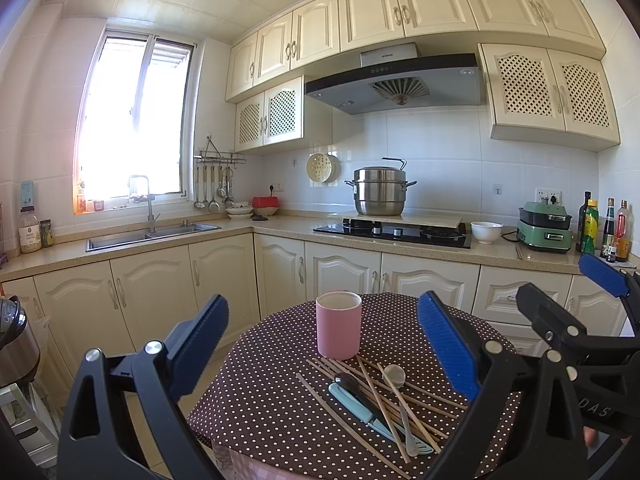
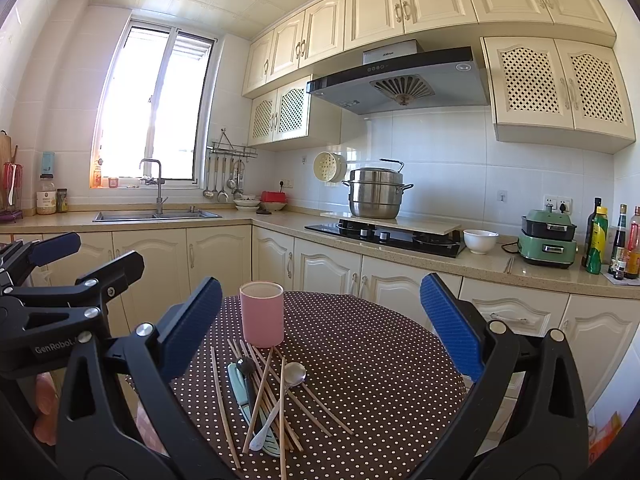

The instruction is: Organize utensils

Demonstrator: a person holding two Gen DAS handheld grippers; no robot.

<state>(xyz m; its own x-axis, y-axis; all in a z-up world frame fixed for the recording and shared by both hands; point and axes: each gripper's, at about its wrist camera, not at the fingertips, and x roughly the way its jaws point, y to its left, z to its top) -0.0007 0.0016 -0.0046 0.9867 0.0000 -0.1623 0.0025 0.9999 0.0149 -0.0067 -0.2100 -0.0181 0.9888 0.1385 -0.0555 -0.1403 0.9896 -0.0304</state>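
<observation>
A pink cup [image 1: 339, 325] [image 2: 262, 314] stands upright on a round table with a brown polka-dot cloth [image 1: 280, 400] [image 2: 380, 360]. In front of it lies a loose pile of wooden chopsticks [image 1: 384, 396] [image 2: 276, 392], a white spoon [image 1: 394, 376] [image 2: 294, 374], a black spoon [image 1: 348, 382] [image 2: 245, 366] and a light blue-handled knife [image 1: 352, 404] [image 2: 238, 392]. My left gripper [image 1: 322, 350] is open and empty, held above the pile. My right gripper [image 2: 320, 328] is open and empty, above the table right of the cup; it also shows in the left wrist view [image 1: 568, 292].
Cream kitchen cabinets and a counter run behind the table, with a sink [image 2: 156, 214], a hob with a steel steamer pot [image 2: 376, 196], a white bowl [image 2: 480, 240], a green appliance [image 2: 548, 238] and bottles [image 2: 616, 240]. A cooker [image 1: 16, 340] stands at left.
</observation>
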